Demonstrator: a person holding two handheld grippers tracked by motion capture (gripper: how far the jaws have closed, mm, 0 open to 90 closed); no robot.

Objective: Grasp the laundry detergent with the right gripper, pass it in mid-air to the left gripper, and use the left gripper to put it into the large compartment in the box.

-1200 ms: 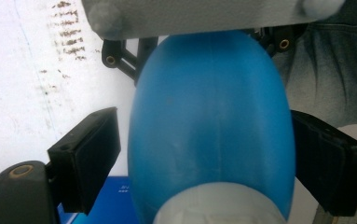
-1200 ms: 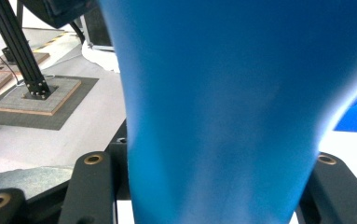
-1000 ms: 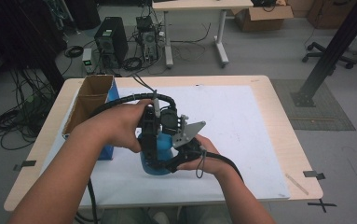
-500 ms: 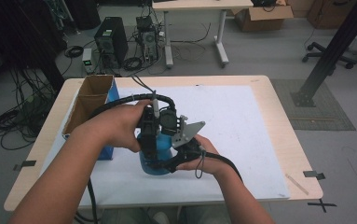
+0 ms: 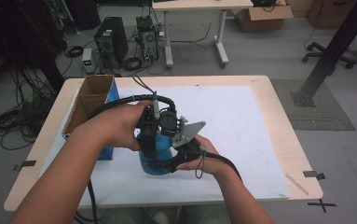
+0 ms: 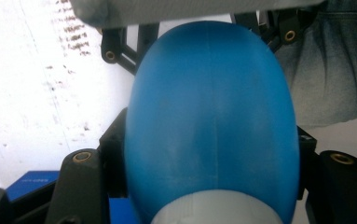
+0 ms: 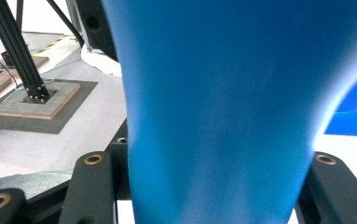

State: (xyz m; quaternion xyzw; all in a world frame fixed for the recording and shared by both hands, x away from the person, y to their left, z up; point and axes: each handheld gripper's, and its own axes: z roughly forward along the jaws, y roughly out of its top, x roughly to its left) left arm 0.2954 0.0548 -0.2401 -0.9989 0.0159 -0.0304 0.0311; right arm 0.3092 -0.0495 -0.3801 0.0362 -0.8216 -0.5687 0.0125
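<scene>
Two hands meet at the near middle of the table (image 5: 278, 135), both clamped on one blue bottle (image 5: 156, 161) that stands on a white sheet (image 5: 241, 121). The right gripper (image 5: 176, 161) holds the bottle low on its body from the person's side, jaws pressed to either flank, as its own view of the blue bottle (image 7: 223, 112) shows. The left gripper (image 5: 149, 142) comes down from above; its jaws have just been closing and now press the bottle's rounded blue shoulder (image 6: 209, 126), where half a second earlier they stood wider around it. Beyond, at the table's left edge, stands an open cardboard box (image 5: 90, 100) with a blue side; its small white print is too blurred to read.
</scene>
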